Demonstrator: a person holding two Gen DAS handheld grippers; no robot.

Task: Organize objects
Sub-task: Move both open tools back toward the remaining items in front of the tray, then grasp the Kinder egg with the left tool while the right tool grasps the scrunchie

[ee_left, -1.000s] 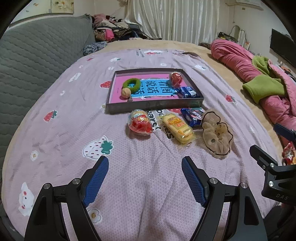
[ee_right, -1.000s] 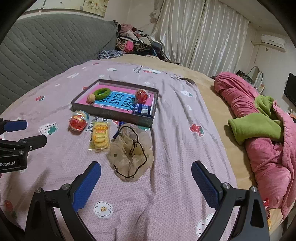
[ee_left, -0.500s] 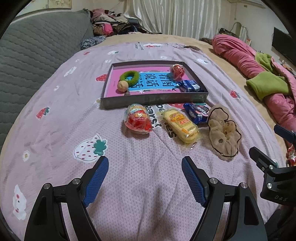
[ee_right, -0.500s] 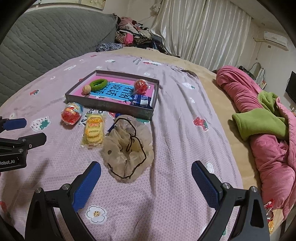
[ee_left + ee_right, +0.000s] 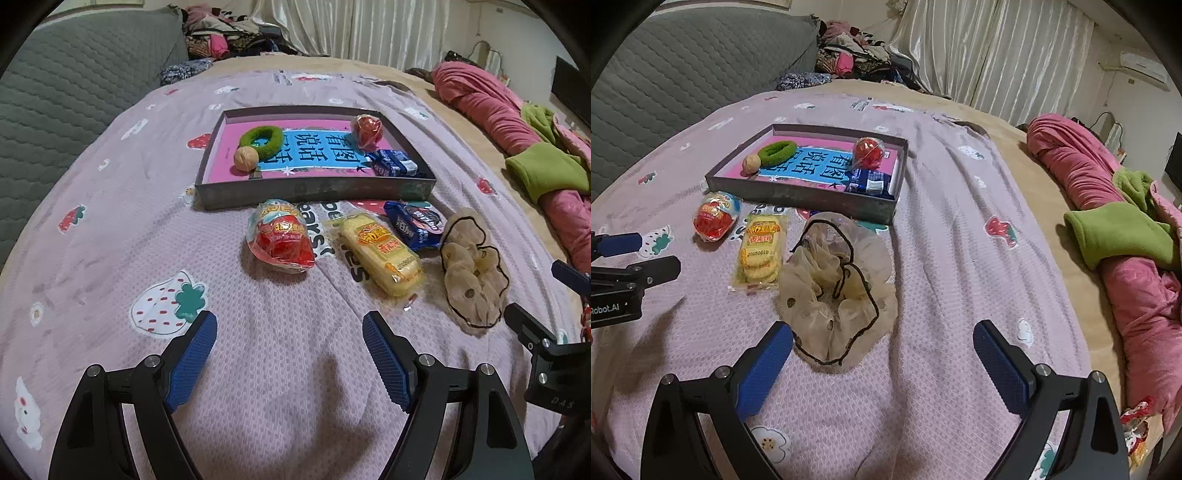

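A shallow grey box (image 5: 317, 192) (image 5: 798, 197) on the bed holds a green hair ring (image 5: 260, 138), a walnut (image 5: 245, 158), a red ball (image 5: 366, 127) and a blue packet (image 5: 393, 164). In front of it lie a red snack bag (image 5: 282, 240) (image 5: 714, 216), a yellow biscuit pack (image 5: 380, 254) (image 5: 761, 251), a blue cookie pack (image 5: 415, 223) and a beige scrunchie (image 5: 471, 273) (image 5: 836, 284). My left gripper (image 5: 290, 325) is open and empty, short of the red bag. My right gripper (image 5: 882, 332) is open; its left finger (image 5: 764, 363) sits beside the scrunchie's near edge.
The bed has a lilac strawberry-print sheet (image 5: 110, 240). A pink quilt with a green blanket (image 5: 1115, 232) lies along the right side. A grey padded headboard (image 5: 55, 85) is at the left, a clothes pile (image 5: 849, 59) and curtains at the back.
Both grippers have moved forward and down toward the row of items, which now look larger and nearer. The right gripper's left finger now reaches the scrunchie's edge. Jaws unchanged.
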